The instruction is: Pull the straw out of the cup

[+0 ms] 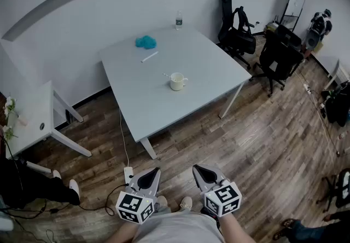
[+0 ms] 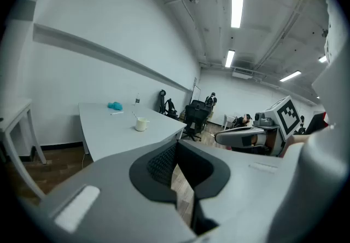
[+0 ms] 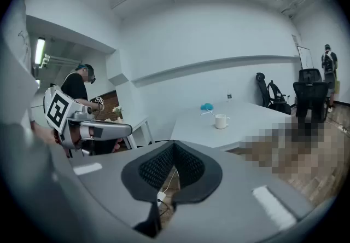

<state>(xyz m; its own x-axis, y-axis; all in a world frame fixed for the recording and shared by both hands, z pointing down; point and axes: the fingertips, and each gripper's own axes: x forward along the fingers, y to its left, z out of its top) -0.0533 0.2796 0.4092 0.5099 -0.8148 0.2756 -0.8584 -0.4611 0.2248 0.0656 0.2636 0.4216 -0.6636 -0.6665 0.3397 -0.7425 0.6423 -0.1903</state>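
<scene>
Inventory from where I stand on the wood floor (image 1: 262, 143).

1. Left gripper (image 1: 157, 171): held low in front of me, over the floor and well apart from the bench. The fingers are clenched tip to tip with nothing between them; through the small gap behind the tips I see only floorboards. It points a little downward.
2. Right gripper (image 1: 197, 169): just beside the left one and at the same height. Its fingers are also clenched and empty. It also tilts slightly downward, toward the bench.
3. Bench (image 1: 158, 105): a large pale square top on white legs, one side against the wall.
4. Cup (image 1: 177, 81): white, with a handle, standing upright near the middle of the bench.
5. Straw (image 1: 166, 75): thin and pale. It sits in the cup and leans out over the rim, away from the handle side. Nothing is touching it.
6. Teal cloth (image 1: 145, 42): bunched up at the far side of the bench, well apart from the cup.
7. White stick or pen (image 1: 150, 56): lying flat between the cloth and the cup.
8. Clear bottle (image 1: 179, 19): upright at the far edge of the bench, by the wall.
9. Two black office chairs (image 1: 236, 34): on the floor to the right of the bench.
10. Small white side table (image 1: 38, 110): to the left, against the wall.
11. Power strip (image 1: 128, 173): on the floor near my left gripper, with a cable running up toward the bench.
</scene>
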